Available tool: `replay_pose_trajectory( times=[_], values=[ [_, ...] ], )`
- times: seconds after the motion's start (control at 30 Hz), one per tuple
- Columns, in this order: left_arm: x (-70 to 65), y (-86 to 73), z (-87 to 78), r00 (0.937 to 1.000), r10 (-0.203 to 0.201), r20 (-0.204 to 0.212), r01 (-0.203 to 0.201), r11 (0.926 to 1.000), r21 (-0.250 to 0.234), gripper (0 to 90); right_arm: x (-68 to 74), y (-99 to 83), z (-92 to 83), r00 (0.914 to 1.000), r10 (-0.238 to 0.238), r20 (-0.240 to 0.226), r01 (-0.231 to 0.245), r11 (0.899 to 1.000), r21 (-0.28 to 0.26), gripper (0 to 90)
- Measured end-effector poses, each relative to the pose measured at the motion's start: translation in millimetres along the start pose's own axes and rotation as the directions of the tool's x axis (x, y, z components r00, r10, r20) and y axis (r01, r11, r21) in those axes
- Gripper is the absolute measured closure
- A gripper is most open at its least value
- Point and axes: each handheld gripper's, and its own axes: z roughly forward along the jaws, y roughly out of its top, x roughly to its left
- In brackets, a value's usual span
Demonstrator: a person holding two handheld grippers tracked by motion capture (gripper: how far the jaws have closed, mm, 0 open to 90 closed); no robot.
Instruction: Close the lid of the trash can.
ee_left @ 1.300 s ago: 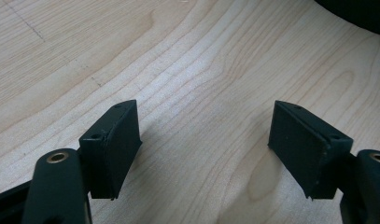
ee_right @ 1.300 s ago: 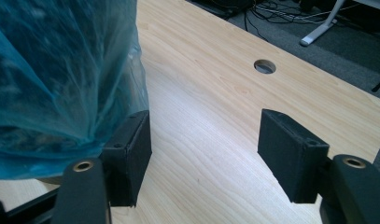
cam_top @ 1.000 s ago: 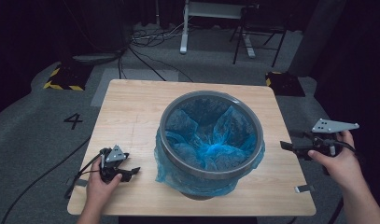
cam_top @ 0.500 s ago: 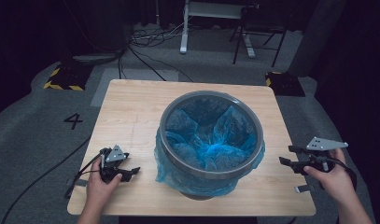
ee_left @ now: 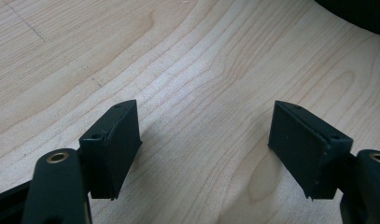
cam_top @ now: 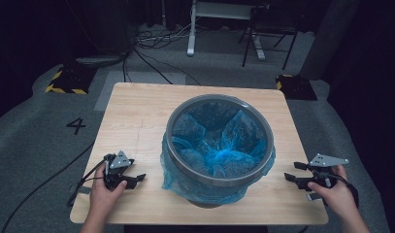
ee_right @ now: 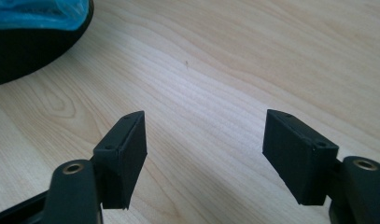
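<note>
A round grey bin lined with a blue plastic bag stands in the middle of the wooden table. The bag's edge hangs over the rim and down the outside. My left gripper rests low on the table to the left of the bin, open with nothing between its jaws. My right gripper sits near the table's right edge, to the right of the bin, also open and empty. The bin's dark base and a bit of blue bag show at the upper left in the right gripper view.
A small label or tape piece lies by the right front corner. Cables trail from the left gripper off the table's left edge. Beyond the table are a grey floor with a number 4 mark, cables and chair legs.
My right gripper has come down and inward from beyond the right edge to just over the table's right front. The left gripper has stayed put.
</note>
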Motion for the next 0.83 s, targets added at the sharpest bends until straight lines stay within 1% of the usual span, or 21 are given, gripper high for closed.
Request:
replay_pose_trajectory(
  times=[0.17,0.3,0.43,0.5,0.53,0.6,0.67,0.77,0.83],
  values=[
    [-0.1,0.0,0.0,1.0000,0.000,0.000,0.000,1.0000,0.000,24.9,0.5,-9.4,9.7,0.9999,0.016,0.001,-0.016,1.000,0.004,30.2],
    [-0.1,0.0,0.0,1.0000,0.000,0.000,0.000,1.0000,0.000,24.9,0.4,-17.9,17.4,0.9996,0.023,0.016,-0.023,1.000,0.010,29.3],
    [0.0,0.0,0.0,1.0000,0.000,0.000,0.000,1.0000,0.000,24.9,1.0,-24.5,21.7,0.9988,0.040,0.028,-0.040,0.999,-0.011,29.7],
    [0.0,0.0,0.0,1.0000,0.000,0.000,0.000,1.0000,0.000,24.9,2.5,-28.8,24.7,0.9987,0.038,0.034,-0.037,0.999,-0.022,29.5],
    [0.0,0.0,0.0,1.0000,0.000,0.000,0.000,1.0000,0.000,24.9,3.4,-30.0,25.9,0.9986,0.039,0.035,-0.038,0.999,-0.019,29.4],
    [-0.1,0.0,0.0,1.0000,-0.001,0.000,0.001,1.0000,0.000,24.9,5.2,-29.6,26.4,0.9986,0.023,0.047,-0.022,1.000,-0.015,29.3],
    [0.0,0.0,0.0,1.0000,0.000,0.000,0.000,1.0000,0.000,24.9,7.8,-29.3,27.3,0.9980,0.005,0.063,-0.004,1.000,-0.006,27.5],
    [-0.1,0.0,0.0,1.0000,0.000,0.000,0.000,1.0000,0.000,24.9,9.5,-28.9,28.2,0.9975,-0.002,0.071,0.002,1.000,-0.003,24.6],
    [-0.1,0.0,0.0,1.0000,0.000,0.000,0.000,1.0000,0.000,24.9,10.8,-28.7,28.9,0.9951,0.022,0.096,-0.022,1.000,0.003,19.2]
  ],
)
